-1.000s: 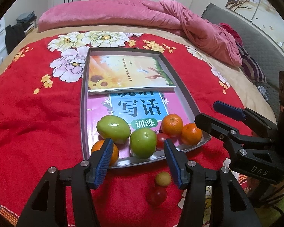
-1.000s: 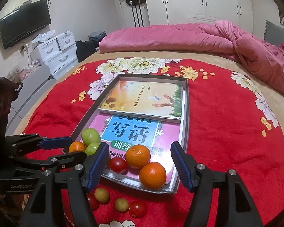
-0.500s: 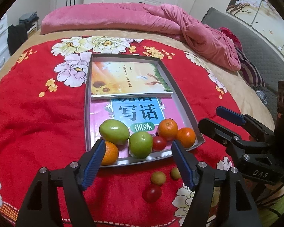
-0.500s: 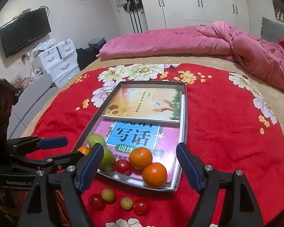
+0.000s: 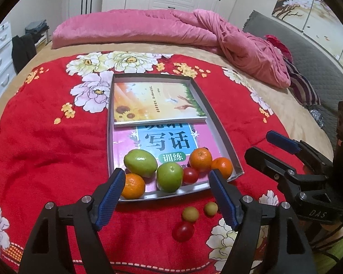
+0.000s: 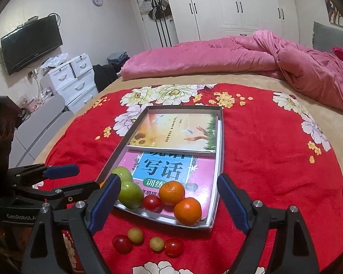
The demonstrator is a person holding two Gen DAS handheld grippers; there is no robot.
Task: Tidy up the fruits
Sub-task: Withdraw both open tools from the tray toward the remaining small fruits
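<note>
Sitting in the tray's (image 5: 226, 137) near end: oranges (image 5: 200, 159), green fruits (image 5: 140, 163), a tomato (image 5: 190, 175). Lying loose on the red blanket (image 5: 45, 150): small fruits (image 6: 136, 235). Hovering above, opening wider, gripping nothing: left claw (image 5: 165, 182), right claw (image 6: 169, 189).

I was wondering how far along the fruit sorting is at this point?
Done: three oranges, two green fruits and one cherry tomato sit in the tray. In hand: nothing; the left gripper and right gripper are both opening and empty. Left: two tomatoes and two small yellow-green fruits lie on the red blanket.
</note>
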